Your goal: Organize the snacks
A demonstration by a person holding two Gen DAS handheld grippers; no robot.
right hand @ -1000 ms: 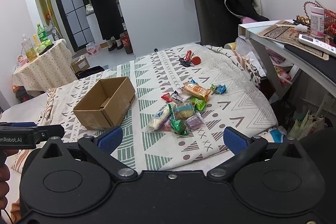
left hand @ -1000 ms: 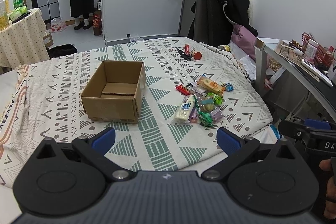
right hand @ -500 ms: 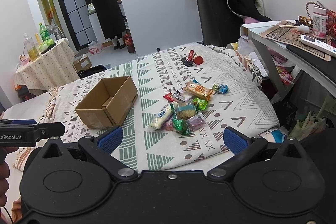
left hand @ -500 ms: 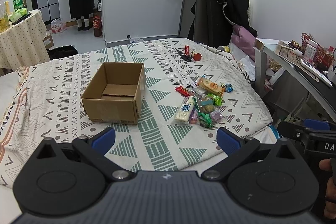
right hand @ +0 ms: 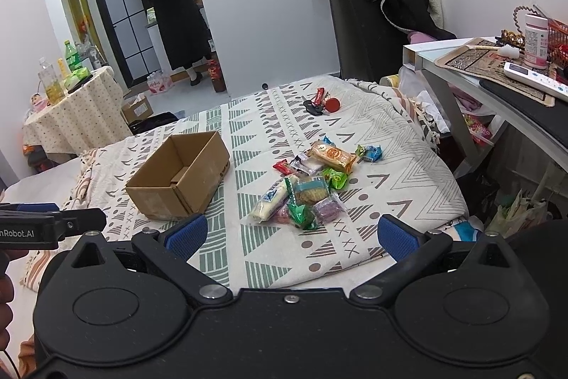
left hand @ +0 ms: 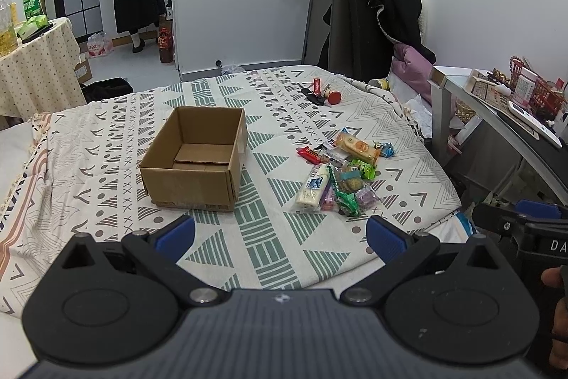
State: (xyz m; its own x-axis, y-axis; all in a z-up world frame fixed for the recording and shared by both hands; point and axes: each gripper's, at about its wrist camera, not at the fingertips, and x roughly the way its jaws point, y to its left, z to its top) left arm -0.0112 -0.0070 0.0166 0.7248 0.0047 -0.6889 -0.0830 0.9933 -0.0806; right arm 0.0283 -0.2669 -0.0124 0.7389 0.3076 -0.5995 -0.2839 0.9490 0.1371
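An open, empty cardboard box (left hand: 198, 158) (right hand: 179, 178) sits on a patterned bedspread (left hand: 269, 229). To its right lies a pile of wrapped snacks (left hand: 337, 176) (right hand: 309, 187), among them a long white bar (left hand: 312, 183), an orange packet (left hand: 356, 146) and green candies. My left gripper (left hand: 280, 233) is open and hovers near the bed's front edge, short of both box and pile. My right gripper (right hand: 291, 233) is also open with nothing in it, in front of the snacks. Each gripper's body shows at the edge of the other's view.
Keys and a red round item (left hand: 325, 93) lie at the far side of the bed. A cluttered desk (right hand: 497, 73) stands right, a draped chair (left hand: 376, 23) behind, a small table with bottles (left hand: 32, 52) at left. A person (right hand: 177, 13) stands in the far doorway.
Both grippers have drifted slightly forward and up, so the box and snacks sit a little lower in view. Jaws stay open; nothing on the bed moved.
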